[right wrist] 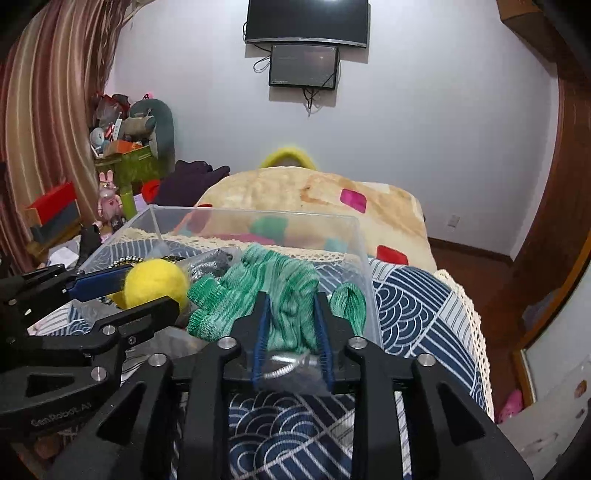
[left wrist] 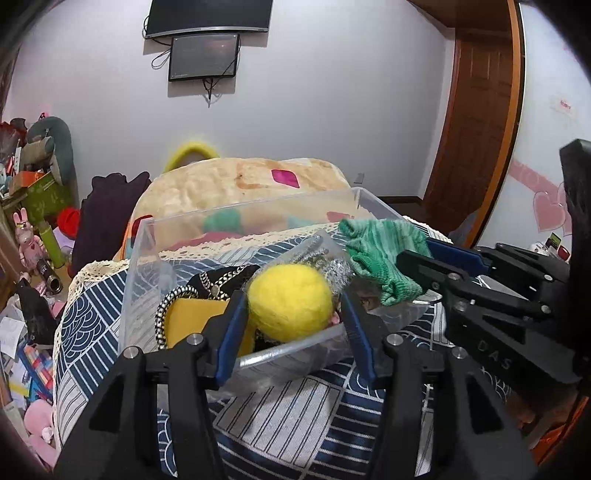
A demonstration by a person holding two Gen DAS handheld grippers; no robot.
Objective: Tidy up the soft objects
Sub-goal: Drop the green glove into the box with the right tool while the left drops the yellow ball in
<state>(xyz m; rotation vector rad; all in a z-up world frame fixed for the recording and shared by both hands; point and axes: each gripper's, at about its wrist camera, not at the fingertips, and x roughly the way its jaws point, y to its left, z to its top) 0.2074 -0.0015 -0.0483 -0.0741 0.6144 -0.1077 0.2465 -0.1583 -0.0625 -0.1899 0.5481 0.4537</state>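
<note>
Left gripper (left wrist: 291, 314): tilted forward and down, fingers part open, blue pads flanking yellow ball (left wrist: 290, 302); left pad at ball's edge, right pad clear. Right gripper (right wrist: 291, 332): same downward tilt, fingers narrowly apart with green glove (right wrist: 284, 295) between; pad contact unclear.

One clear bin (left wrist: 236, 214), one yellow ball (left wrist: 290, 299), one green glove (right wrist: 280, 295) (knitted), two wall screens (right wrist: 306, 22).

The clear bin (left wrist: 155, 236) is open at the top. Inside it, the yellow ball (left wrist: 290, 297), green glove (right wrist: 273, 291) and chain-trimmed black item (left wrist: 218, 280) crowd the near wall. The far half of the bin offers free room.
</note>
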